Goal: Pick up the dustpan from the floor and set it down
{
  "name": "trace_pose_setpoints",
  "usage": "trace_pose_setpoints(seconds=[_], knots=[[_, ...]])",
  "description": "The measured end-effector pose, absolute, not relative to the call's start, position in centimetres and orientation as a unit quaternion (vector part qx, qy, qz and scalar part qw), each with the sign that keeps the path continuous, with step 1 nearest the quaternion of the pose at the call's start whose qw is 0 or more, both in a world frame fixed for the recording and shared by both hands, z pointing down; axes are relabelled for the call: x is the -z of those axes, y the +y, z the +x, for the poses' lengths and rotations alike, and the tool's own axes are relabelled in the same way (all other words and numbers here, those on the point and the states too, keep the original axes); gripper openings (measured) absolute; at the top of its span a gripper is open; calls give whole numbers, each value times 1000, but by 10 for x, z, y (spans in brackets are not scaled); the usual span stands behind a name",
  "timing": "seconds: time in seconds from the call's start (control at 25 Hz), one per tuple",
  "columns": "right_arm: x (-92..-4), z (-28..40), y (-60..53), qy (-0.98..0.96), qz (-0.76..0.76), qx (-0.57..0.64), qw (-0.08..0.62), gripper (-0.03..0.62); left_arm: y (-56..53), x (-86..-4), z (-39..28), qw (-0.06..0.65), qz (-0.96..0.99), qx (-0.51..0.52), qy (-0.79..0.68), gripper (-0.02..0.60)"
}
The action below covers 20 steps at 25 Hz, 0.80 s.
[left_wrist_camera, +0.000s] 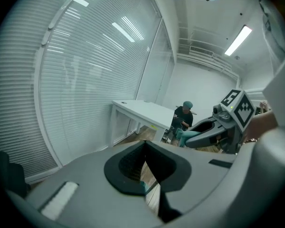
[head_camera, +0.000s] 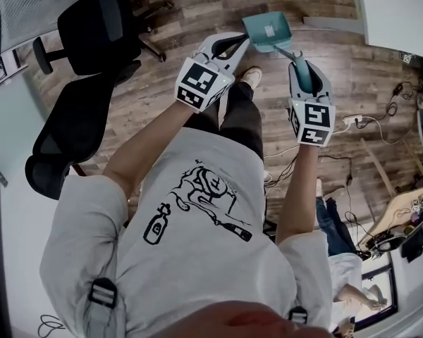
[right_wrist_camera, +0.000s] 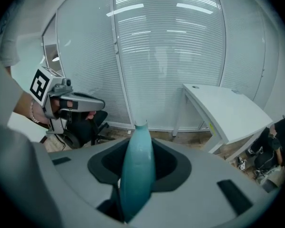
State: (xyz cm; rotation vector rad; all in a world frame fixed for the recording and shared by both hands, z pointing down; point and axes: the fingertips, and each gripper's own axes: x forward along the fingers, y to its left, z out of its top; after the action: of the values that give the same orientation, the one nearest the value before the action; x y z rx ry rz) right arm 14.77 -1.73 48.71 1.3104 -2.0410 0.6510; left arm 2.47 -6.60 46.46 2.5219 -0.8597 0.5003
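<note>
Wood-plank floor [head_camera: 338, 97] spreads below you, with a black office chair [head_camera: 92, 27] at your left, loose cables [head_camera: 390, 109] at your right, and a white table [right_wrist_camera: 228, 110] beside glass walls hung with blinds [right_wrist_camera: 171, 46]. The dustpan [head_camera: 259, 39] is teal, a shallow scoop with a pale label [head_camera: 270, 30] inside and a tapered handle [right_wrist_camera: 137, 170]. It hangs off the floor in front of you. Your right gripper [head_camera: 300, 62] is clamped partway closed round the handle. Your left gripper [head_camera: 244, 43], jaws almost together, pinches the scoop's left rim.
</note>
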Motion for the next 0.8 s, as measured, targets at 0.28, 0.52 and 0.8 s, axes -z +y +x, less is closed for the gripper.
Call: trace_pose_setpoints(seconds=[0.28,0.52,0.8], knots=[[-405,142,-20,-783,502,-224,291,112,-70,-388,15,192,916,-147,-320,-5],[-345,135,-27,-794,505,-200,273,111,-72,-327,15,163,926,-120,-318,-5],[-311,125,-30,-801,503,-187,266,111,-73,-279,8,141,931,-96,-323,-6]])
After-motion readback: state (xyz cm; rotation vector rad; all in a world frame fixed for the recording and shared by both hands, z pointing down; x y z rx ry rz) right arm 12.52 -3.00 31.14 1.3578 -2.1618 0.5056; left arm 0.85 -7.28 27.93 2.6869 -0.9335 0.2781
